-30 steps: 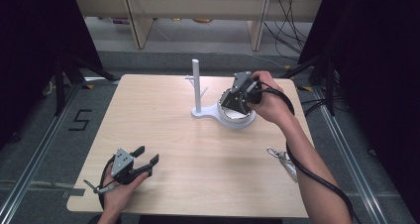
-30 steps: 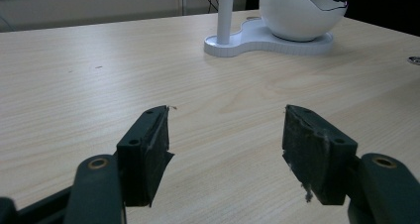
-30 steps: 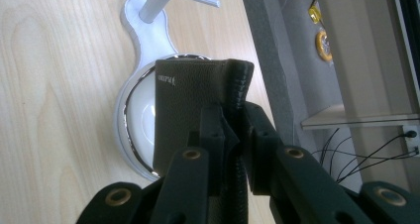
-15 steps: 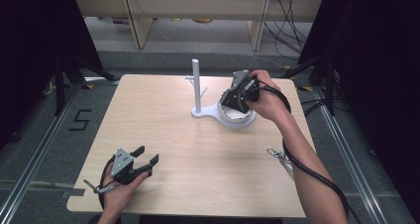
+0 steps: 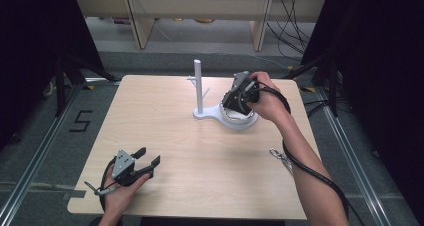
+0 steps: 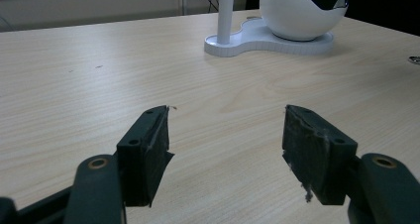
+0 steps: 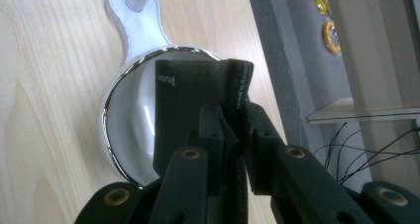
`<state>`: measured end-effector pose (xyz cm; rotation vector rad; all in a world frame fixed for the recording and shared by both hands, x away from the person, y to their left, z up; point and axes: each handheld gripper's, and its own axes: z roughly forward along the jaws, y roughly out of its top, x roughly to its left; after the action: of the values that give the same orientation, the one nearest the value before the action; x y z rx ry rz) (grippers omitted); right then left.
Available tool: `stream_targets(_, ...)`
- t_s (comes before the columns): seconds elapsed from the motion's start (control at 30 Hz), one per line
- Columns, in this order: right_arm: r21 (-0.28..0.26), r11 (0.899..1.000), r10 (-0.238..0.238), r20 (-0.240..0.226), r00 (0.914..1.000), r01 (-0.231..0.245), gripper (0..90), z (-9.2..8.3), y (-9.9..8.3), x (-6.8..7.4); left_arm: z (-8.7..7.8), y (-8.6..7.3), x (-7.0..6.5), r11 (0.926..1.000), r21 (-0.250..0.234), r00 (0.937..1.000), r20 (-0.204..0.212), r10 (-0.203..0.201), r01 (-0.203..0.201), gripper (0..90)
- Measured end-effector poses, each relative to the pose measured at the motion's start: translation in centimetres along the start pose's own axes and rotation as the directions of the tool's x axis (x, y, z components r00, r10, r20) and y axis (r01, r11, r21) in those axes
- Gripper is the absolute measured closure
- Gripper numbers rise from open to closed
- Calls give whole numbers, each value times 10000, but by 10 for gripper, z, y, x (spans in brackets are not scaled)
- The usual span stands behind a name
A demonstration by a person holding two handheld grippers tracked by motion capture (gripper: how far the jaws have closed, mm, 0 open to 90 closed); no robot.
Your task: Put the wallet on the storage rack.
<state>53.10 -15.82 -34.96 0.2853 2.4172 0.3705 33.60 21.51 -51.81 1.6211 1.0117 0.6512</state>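
Spreading across most of the high view, one pale wooden table (image 5: 200, 151) carries one white stand (image 5: 220, 117) whose base joins a single upright post (image 5: 198, 86) to one round white bowl (image 5: 241, 120) with a chrome rim. Two grippers are at work. The right gripper (image 7: 236, 135) hangs over the bowl at the far right part of the table, its jaws pinched on one dark leather wallet (image 7: 190, 110), which stands on edge in the mouth of the bowl, its lower end inside the rim; the right gripper view shows the pads pressing the stitched edge from both sides. Compared with a second ago, the right hand (image 5: 267, 102) has hardly shifted over the bowl and its hold on the wallet looks the same. The left gripper (image 5: 145, 162) rests near the front left corner of the table, well apart from the stand, in the same place as before; its jaws stand wide apart with bare wood between them, as the left gripper view (image 6: 225, 144) shows. One small metal clip (image 5: 278, 155) lies near the right edge of the table beside the right forearm, unmoved.
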Motion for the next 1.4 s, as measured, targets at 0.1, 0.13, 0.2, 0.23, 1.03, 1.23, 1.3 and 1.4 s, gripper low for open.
stream_targets(0.1,113,9999,-67,-48,10000,67,806,4,1,2,0,0,0,10000,-11,10000,3,3,-3,343)
stream_targets(0.13,113,9999,-67,-48,10000,67,806,4,1,2,0,0,0,10000,-24,10000,8,8,-8,343)
stream_targets(0.2,23,9994,-340,-187,9992,340,802,8,0,1,0,0,0,10000,-29,10000,7,-3,3,343)
stream_targets(0.23,180,9998,-3,-321,9995,9,797,9,1,4,0,0,0,10000,-25,10000,8,-1,1,343)
stream_targets(1.03,413,9017,4306,29,9025,-4304,729,-23,-70,-6,1,0,-3,10000,22,10000,65,3,-3,343)
stream_targets(1.23,1662,8300,5491,-761,8323,-5324,837,-28,-114,12,4,0,-5,10000,67,9999,92,50,-51,343)
stream_targets(1.3,1944,8121,5732,-896,8145,-5502,842,-26,-127,20,4,1,-6,9999,102,9999,105,53,-54,343)
stream_targets(1.4,2323,7838,6075,-950,7886,-5759,833,-26,-141,30,6,0,-6,10000,-7,9999,169,31,-31,343)
